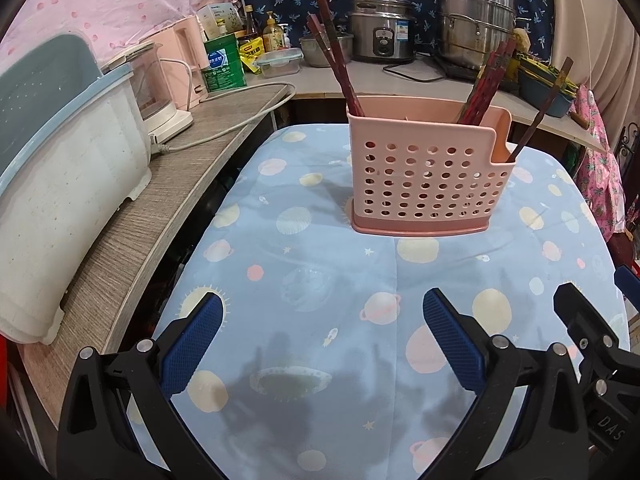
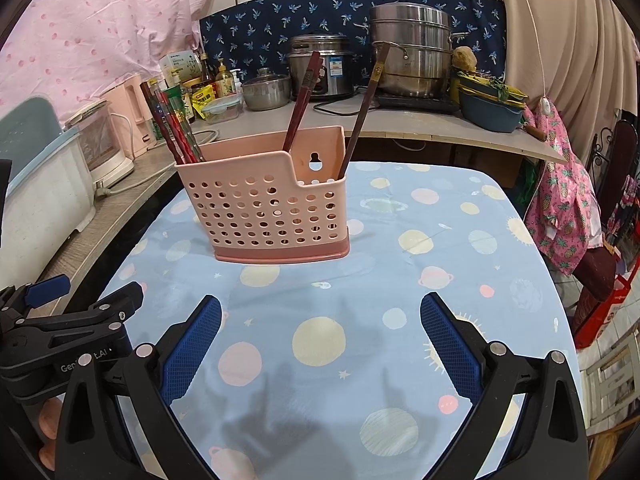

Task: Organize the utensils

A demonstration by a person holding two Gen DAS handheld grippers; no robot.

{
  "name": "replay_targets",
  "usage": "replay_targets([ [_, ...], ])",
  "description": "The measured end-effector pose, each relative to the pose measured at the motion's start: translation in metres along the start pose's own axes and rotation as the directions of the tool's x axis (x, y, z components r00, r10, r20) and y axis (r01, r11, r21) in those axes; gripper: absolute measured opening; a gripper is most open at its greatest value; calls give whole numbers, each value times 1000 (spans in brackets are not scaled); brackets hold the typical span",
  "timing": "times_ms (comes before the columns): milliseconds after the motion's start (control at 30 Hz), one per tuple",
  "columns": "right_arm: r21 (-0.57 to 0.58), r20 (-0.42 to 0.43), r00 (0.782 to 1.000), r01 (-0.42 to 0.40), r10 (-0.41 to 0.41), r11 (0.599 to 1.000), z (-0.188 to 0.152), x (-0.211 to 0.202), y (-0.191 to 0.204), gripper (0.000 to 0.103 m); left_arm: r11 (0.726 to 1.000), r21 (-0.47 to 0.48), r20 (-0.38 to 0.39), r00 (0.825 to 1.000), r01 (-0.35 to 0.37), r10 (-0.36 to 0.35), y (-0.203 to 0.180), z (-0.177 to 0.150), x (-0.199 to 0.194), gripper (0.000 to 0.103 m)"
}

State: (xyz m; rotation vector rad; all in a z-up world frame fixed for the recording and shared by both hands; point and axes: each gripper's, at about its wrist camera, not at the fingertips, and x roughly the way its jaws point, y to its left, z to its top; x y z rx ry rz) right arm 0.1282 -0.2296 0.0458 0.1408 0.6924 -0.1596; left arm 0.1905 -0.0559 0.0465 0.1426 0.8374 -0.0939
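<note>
We see the pink perforated plastic utensil holder (image 1: 424,176) at 12 o'clock from the left gripper (image 1: 322,336) and 11 o'clock from the right gripper (image 2: 320,336); both spread, empty; dark red chopsticks (image 1: 340,68) stand near upright.

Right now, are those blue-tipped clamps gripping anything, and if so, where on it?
Nothing is held. The left gripper and right gripper are both open over the tablecloth; the chopsticks stand in the pink holder.
</note>
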Motion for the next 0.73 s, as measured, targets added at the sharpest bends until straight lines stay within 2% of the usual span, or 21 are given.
replay_targets([
  [733,14,10,1000,-6,6,1000,23,7,-2,96,1000,-28,35,999,13,-12,1,23,1,96],
])
